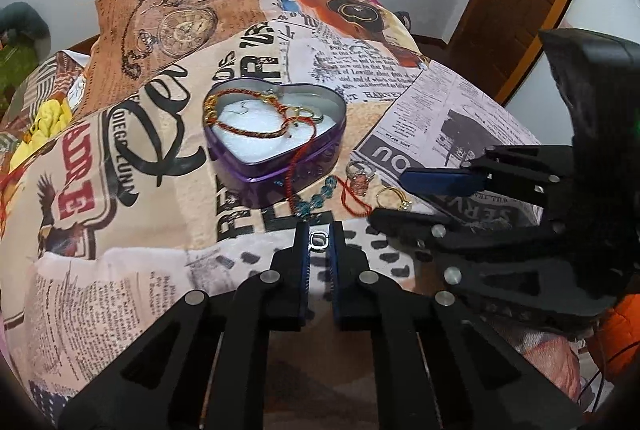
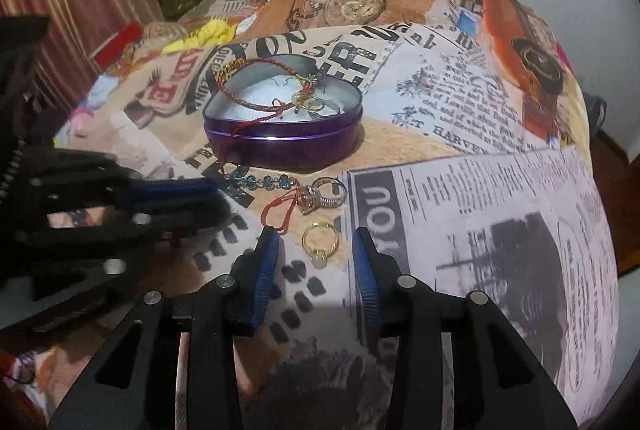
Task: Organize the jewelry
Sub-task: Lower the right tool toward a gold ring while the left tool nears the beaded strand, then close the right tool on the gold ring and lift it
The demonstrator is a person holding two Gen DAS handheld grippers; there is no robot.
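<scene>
Heart tin [image 1: 280, 165], braided bracelet [image 1: 244, 133], rings [image 2: 320, 105] inside

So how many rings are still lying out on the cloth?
2 in plain view: a silver ring with a stone near the purple tin, and a gold ring closer in. More sit inside the tin, and the left gripper holds something small.

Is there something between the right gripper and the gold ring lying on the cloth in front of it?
Nothing visible. The right gripper is open, and the gold ring lies on the cloth between its fingers, untouched. The red cord ends beside the left finger, close enough that it might get caught.
</scene>
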